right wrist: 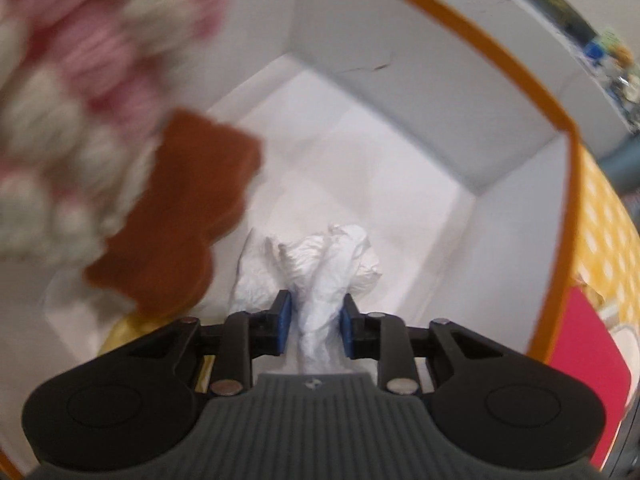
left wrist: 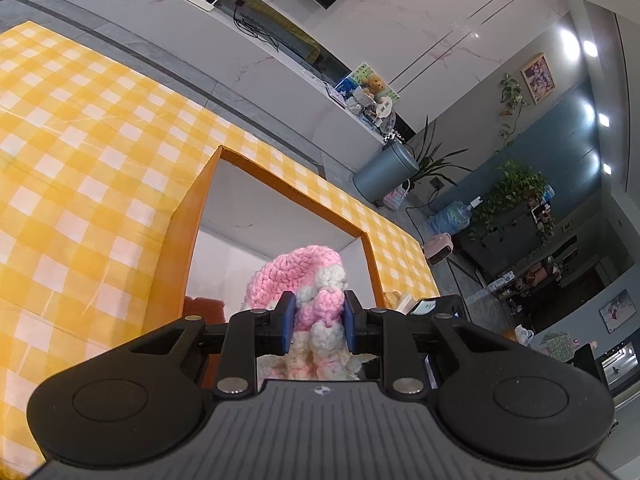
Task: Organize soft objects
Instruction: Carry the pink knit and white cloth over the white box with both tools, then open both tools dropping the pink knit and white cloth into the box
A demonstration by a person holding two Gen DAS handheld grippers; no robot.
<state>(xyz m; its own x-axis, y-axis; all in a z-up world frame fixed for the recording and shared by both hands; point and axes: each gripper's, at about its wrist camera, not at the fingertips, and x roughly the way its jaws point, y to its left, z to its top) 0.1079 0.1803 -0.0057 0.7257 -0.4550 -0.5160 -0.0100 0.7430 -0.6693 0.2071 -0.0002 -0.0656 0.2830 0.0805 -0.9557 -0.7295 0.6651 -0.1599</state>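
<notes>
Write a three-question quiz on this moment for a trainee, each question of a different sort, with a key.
1. True or false: the pink and white crocheted piece sits between the pads of the left gripper.
2. What lies between the fingers of the right gripper? A) a yellow sponge B) a crumpled white tissue C) a blue sock
3. Fill in: the box below both grippers has white inner walls and an ______ rim.

Key
1. True; the blue pads press on it from both sides above the box.
2. B; the right gripper points down into the box, where a brown cloth piece already lies.
3. Orange.
</notes>
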